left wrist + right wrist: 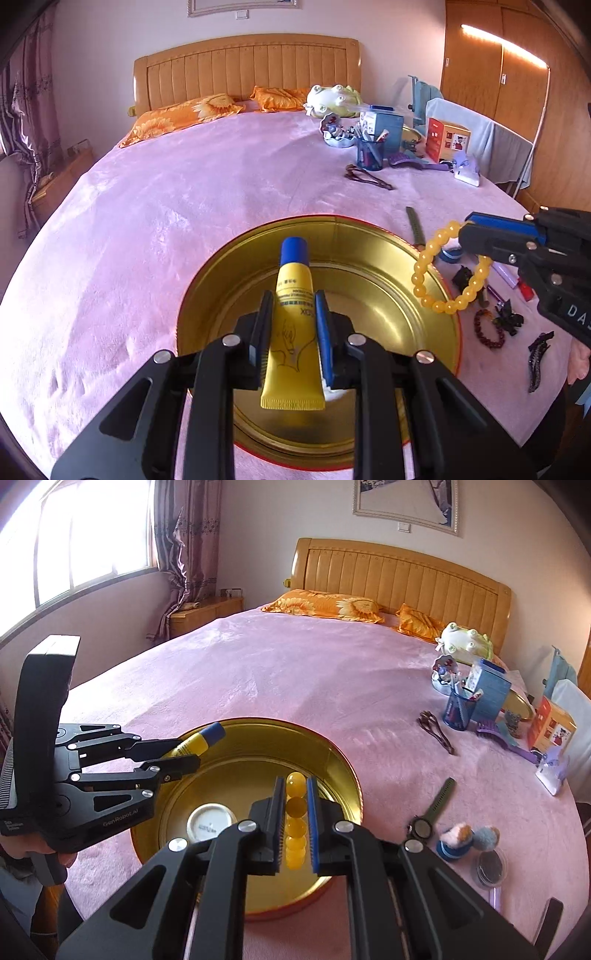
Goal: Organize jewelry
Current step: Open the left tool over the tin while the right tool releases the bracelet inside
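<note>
While the left tool is gripping the yellow tube and the right tool is clamping the bead bracelet, both are hovering above the gold tin; the bracelet, if released off-centre, risks snagging the rim.

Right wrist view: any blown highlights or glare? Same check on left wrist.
Right wrist view: the window at upper left is blown out to white; mild sheen on the gold tin. Left wrist view: a bright streak of glare on the wardrobe, and the tin's inner wall reflects light. Both show fisheye bending and dark corners.
</note>
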Tool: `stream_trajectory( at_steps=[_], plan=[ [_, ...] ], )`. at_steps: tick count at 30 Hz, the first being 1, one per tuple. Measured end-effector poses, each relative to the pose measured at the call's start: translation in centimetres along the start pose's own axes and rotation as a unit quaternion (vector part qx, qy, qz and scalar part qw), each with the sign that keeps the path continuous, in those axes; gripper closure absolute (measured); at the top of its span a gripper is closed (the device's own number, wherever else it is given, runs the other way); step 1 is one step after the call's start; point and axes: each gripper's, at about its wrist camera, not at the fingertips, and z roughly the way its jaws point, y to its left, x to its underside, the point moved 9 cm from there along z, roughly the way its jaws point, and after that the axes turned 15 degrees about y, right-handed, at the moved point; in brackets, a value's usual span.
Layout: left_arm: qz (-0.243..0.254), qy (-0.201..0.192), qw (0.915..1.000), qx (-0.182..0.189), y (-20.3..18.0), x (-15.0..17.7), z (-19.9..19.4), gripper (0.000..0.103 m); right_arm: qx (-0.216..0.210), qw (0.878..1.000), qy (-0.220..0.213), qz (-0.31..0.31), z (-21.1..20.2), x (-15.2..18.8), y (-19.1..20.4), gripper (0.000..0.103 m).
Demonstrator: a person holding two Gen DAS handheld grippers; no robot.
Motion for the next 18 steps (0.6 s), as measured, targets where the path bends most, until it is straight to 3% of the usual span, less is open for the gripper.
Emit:
stream_trajectory(
  at_steps=[6,11,18],
  plan=[
    [0.009,0.026,0.9996,-0.002,2.3,-0.6,3.1,0.080,-0.009,0.998,0.065,-0.002,7.2,-2.5,1.6,0.091],
    [0.001,0.037,0.9992,0.013,3.4,0.3,4.4,0.080,0.000,0.991,0.137,-0.001,12.5,-0.9,1.7,0.091],
    [0.005,0.048,0.9987,0.018,3.4,0.6,5.9,0.080,0.007,0.987,0.162,0.004,13.6,0.5,1.2,0.091]
  ],
)
